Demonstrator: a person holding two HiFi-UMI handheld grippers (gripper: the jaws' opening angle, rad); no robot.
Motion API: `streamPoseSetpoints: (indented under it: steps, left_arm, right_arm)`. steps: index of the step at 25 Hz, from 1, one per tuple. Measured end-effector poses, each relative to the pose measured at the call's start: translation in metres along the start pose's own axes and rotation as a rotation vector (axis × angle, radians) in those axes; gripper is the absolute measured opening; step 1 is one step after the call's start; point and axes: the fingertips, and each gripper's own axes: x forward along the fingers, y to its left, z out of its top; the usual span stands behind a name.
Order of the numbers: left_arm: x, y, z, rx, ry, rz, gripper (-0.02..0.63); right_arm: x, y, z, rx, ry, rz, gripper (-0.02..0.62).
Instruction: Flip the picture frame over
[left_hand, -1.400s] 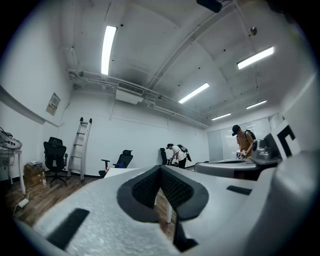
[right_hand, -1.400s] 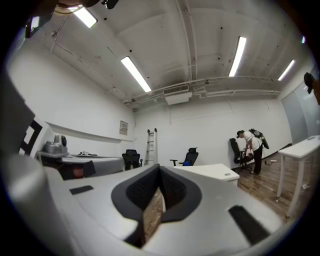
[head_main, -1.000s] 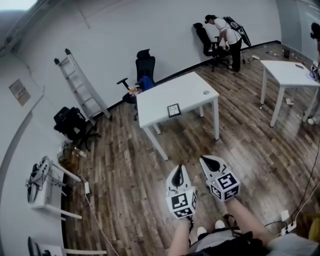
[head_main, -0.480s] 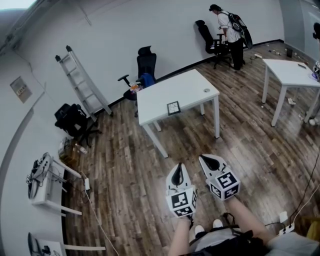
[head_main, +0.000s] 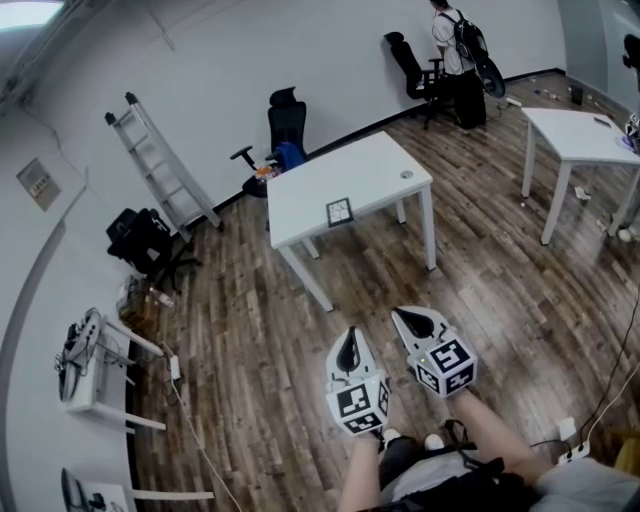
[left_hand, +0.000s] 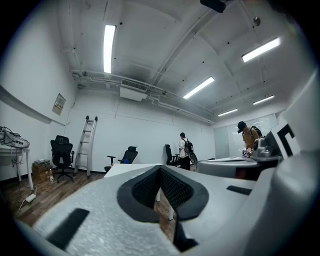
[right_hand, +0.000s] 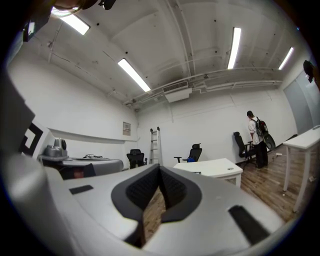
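While both grippers hang side by side over the wood floor, the left gripper has its jaws pressed together with nothing between them. The right gripper, at its 3 o'clock, is likewise closed and empty. Both point toward the white table at their 12 o'clock, well apart from it. The picture frame lies flat near the table's near edge, untouched. Compared with a second ago, the jaws remain closed and the table sits slightly higher in the head view. The person with a backpack at 1 o'clock, earlier bent over an office chair, now stands upright facing the wall. A ladder leans at 10 o'clock.
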Motion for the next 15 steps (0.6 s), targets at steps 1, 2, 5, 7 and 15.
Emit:
streamPoseSetpoints:
  steps: [1, 2, 5, 7, 15]
  left_arm:
    - [0.002, -0.001, -0.001, -0.004, 0.003, -0.001, 0.000]
    - [0.006, -0.002, -0.002, -0.004, 0.005, -0.003, 0.000]
    - [0.014, -0.004, -0.003, 0.012, 0.009, -0.011, 0.000]
    - [0.022, -0.003, -0.004, 0.022, 0.008, -0.018, 0.000]
    - [0.076, 0.018, -0.013, 0.010, 0.020, -0.060, 0.000]
  right_arm:
    - [0.001, -0.002, -0.001, 0.002, 0.003, 0.002, -0.006]
    - [0.001, -0.005, -0.001, 0.002, 0.005, 0.001, -0.006]
    - [0.004, -0.013, -0.002, 0.004, 0.009, -0.014, -0.006]
    - [0.010, -0.018, -0.004, 0.009, 0.008, -0.025, -0.006]
    - [0.060, -0.038, -0.009, 0.003, 0.024, -0.056, -0.006]
